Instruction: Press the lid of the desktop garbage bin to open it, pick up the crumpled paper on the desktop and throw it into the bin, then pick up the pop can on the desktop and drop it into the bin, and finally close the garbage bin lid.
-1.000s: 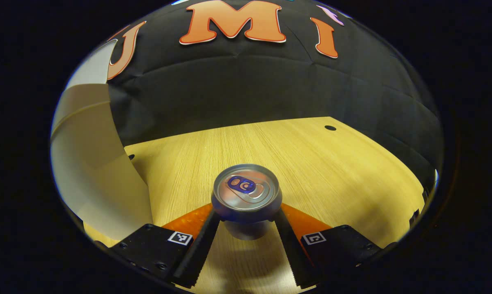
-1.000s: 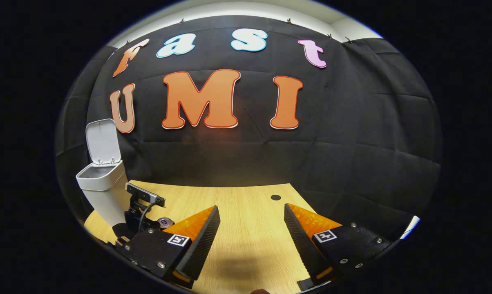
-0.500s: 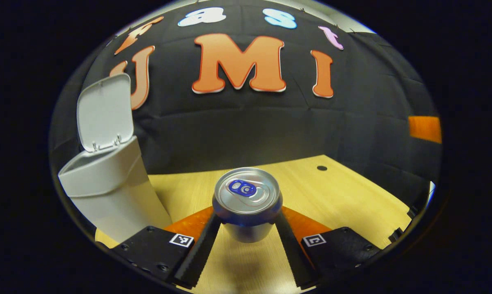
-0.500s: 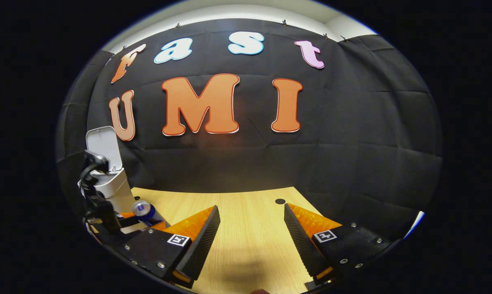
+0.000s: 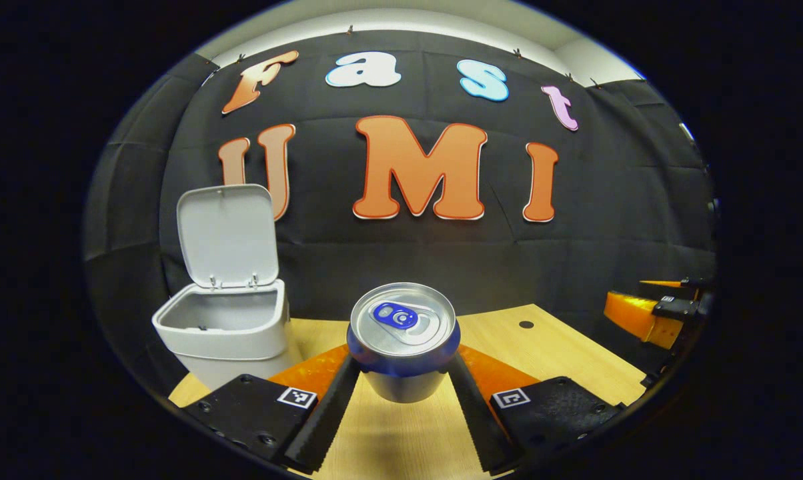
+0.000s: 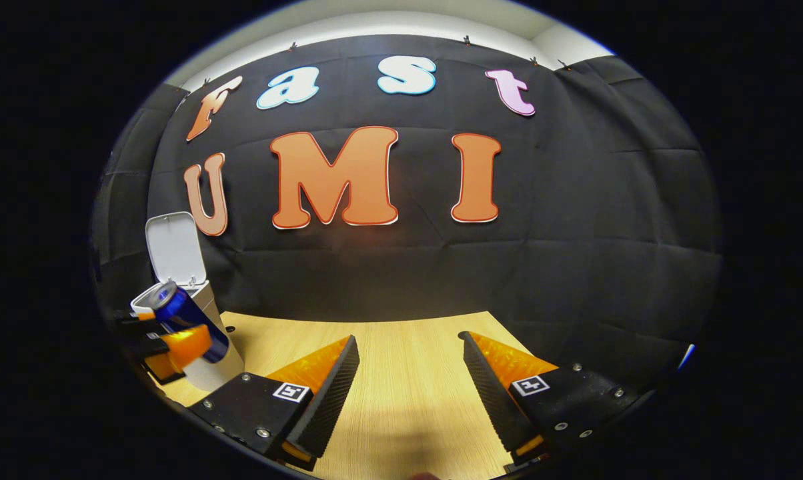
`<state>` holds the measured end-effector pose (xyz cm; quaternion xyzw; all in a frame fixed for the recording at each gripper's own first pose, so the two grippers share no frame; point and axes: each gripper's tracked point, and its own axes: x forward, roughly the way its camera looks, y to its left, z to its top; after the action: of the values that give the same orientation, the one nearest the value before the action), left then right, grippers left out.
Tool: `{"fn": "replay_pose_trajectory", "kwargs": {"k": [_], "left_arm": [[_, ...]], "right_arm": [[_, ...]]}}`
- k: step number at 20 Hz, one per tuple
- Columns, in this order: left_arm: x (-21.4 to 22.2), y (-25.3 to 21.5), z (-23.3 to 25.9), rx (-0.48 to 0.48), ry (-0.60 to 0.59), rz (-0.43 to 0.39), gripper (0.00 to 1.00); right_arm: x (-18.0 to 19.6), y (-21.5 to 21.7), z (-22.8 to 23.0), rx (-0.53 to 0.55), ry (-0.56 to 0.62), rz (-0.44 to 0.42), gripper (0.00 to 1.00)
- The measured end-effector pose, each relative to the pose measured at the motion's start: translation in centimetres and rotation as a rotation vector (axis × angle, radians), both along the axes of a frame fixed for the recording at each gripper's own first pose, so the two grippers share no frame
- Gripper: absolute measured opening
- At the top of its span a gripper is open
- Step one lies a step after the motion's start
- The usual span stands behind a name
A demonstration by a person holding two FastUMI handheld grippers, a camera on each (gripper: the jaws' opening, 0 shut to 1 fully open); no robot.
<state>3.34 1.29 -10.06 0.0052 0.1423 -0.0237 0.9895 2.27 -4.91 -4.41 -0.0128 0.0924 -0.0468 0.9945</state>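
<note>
Fingers of the left gripper press on both sides of the one pop can, which is held upright clear of the wooden desktop, its silver top and blue tab facing the camera. The can sits right at the fingertips, at centre of the left gripper view. At ten o'clock from it stands the single white garbage bin, lid swung up and back, mouth open; whether the crumpled paper lies inside cannot be told. At three o'clock, near the edge, part of the right gripper shows.

Seen from the right gripper view, the right gripper has its jaws spread wide with nothing between them, only bare desktop beneath. At nine o'clock there, the pop can shows tilted in the left gripper, just in front of the garbage bin, whose raised lid stands behind it.

Black cloth backs the desktop as the booth's wall, with a strip of pale ceiling above.
</note>
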Motion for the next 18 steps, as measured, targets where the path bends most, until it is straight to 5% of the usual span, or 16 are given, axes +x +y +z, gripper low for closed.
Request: {"fn": "replay_pose_trajectory", "kwargs": {"k": [18], "left_arm": [[-1.7, 15.1, 8.2, 0.091, -0.089, 0.262, 0.8]], "right_arm": [[4.2, 5.7, -1.4, 0.0, 0.014, 0.095, 0.94]]}}
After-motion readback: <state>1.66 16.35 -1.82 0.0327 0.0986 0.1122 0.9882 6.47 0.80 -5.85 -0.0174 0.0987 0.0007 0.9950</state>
